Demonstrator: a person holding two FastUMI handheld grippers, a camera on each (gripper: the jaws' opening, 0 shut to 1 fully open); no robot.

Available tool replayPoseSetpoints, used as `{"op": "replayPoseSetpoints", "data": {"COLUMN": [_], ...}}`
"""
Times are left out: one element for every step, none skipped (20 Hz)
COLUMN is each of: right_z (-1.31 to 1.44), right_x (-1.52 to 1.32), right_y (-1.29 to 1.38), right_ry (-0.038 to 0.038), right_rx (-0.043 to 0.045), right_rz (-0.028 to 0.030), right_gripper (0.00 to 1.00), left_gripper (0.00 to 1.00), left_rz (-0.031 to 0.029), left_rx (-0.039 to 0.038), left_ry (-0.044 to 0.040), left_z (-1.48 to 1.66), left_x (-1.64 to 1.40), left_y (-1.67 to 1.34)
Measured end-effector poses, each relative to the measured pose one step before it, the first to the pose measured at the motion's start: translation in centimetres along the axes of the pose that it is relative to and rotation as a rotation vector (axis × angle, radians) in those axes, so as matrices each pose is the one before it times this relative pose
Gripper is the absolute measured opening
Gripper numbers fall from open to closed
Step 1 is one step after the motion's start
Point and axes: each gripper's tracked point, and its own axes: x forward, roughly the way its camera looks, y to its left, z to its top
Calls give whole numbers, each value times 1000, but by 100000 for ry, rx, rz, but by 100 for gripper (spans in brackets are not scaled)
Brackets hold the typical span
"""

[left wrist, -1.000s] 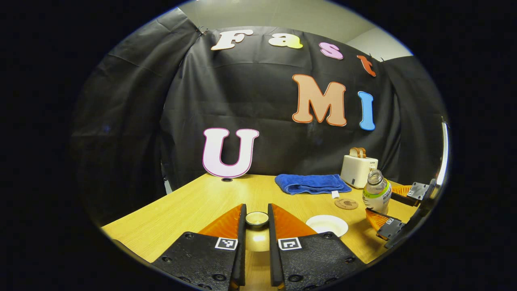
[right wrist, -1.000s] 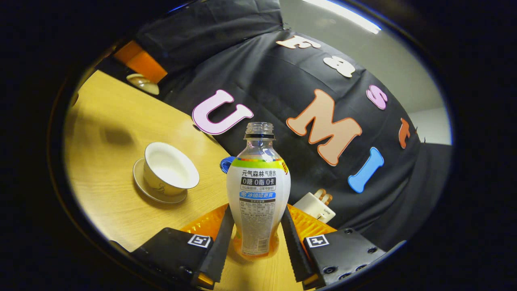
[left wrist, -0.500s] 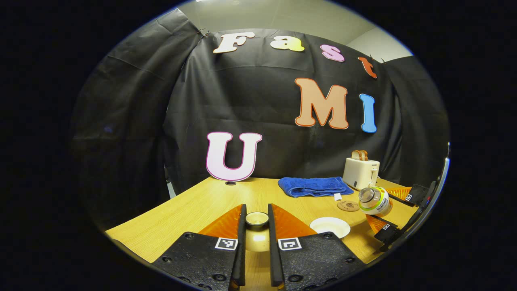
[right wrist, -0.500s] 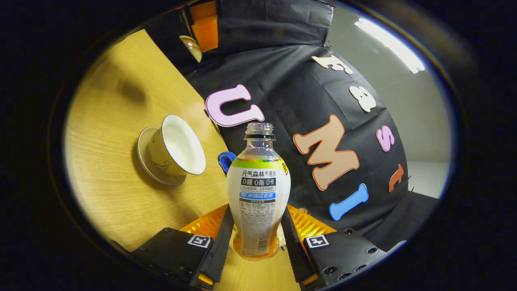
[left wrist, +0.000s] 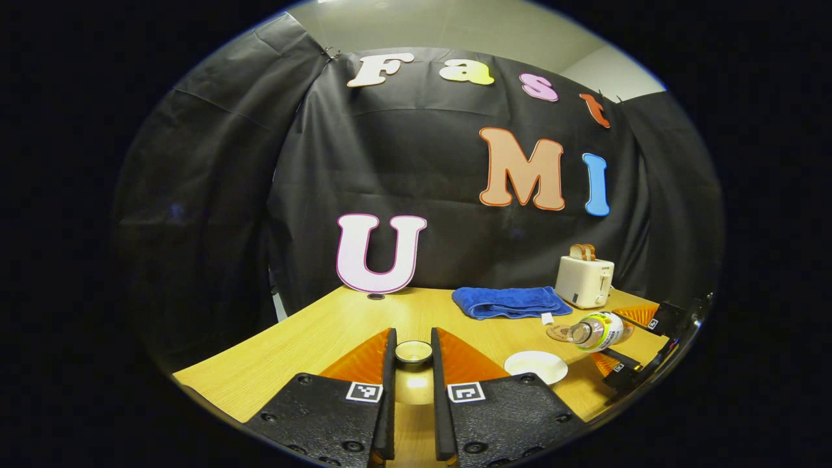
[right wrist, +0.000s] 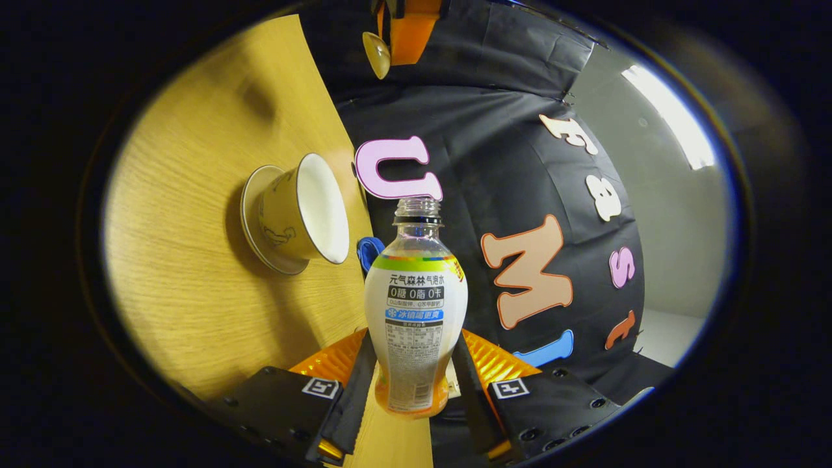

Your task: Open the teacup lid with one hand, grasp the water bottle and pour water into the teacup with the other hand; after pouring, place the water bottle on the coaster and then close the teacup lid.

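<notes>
In the left gripper view, the left gripper (left wrist: 412,364) clamps the teacup lid (left wrist: 413,351) between its fingers at 6 o'clock. At 4 o'clock the water bottle (left wrist: 597,331), upright a second ago, now lies nearly level over the teacup (left wrist: 535,366), beside the coaster (left wrist: 557,333). In the right gripper view, the right gripper (right wrist: 411,383) grips the uncapped bottle by its printed label; the teacup sits at 10 o'clock on the table (right wrist: 195,273), more tilted in view than before.

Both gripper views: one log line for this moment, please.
phase: pouring | left gripper: holds teacup lid | right gripper: water bottle tipped toward teacup
</notes>
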Motion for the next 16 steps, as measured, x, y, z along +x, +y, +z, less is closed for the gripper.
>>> {"op": "replayPoseSetpoints", "data": {"right_z": [159, 207, 172, -94, -61, -27, -82, 2, 22, -277, 72, -67, 76, 208, 50, 49], "right_x": [32, 166, 142, 38, 124, 166, 163, 93, 14, 219, -47, 207, 56, -51, 5, 39], "right_y": [-104, -27, -176, -46, -97, -276, -217, -57, -94, 24, -49, -177, -176, -124, -48, -40], "right_ry": [-491, -439, -466, -476, -527, -457, -326, -384, -466, -345, -544, -666, -844, -906, -621, -678], "right_rx": [-1436, -1714, -1934, -2159, -2403, -2637, -2697, -2707, -2960, -3246, -2514, -2602, -2218, -2127, -1511, -1707], "right_rz": [19, 29, 30, 124, 144, -38, -38, 384, 199, 153, 87, 183, 118, 274, 192, 348], "right_gripper": [70, 70, 70, 70, 69, 70, 70, 70, 70, 70, 70, 70, 70, 70, 70, 70], "left_gripper": [22, 22, 22, 22, 22, 21, 22, 22, 22, 22, 21, 22, 22, 22, 22, 22], "left_rz": [30, 53, -51, -54, 108, 246, 338, 142, -36, -244, -177, -93, -57, -12, 134, 40], "left_rx": [10, -74, -205, -189, -37, 188, 303, 142, -174, -367, -505, -225, -205, -160, -75, -75], "left_ry": [47, 155, 6, -66, 85, -215, -3, -100, -100, -6, -112, -20, 247, -13, 57, 45], "left_z": [-14, 3, -34, 89, -110, 80, 31, 15, 106, 61, -2, 43, -184, -6, -4, 106], "left_x": [14, 2, -130, 76, -18, 21, -48, -5, -84, -33, 32, 4, 54, 86, -145, -60], "left_y": [77, 30, 2, -13, 141, 57, 145, 48, -32, -38, -27, -17, -42, -10, 170, 75]}}
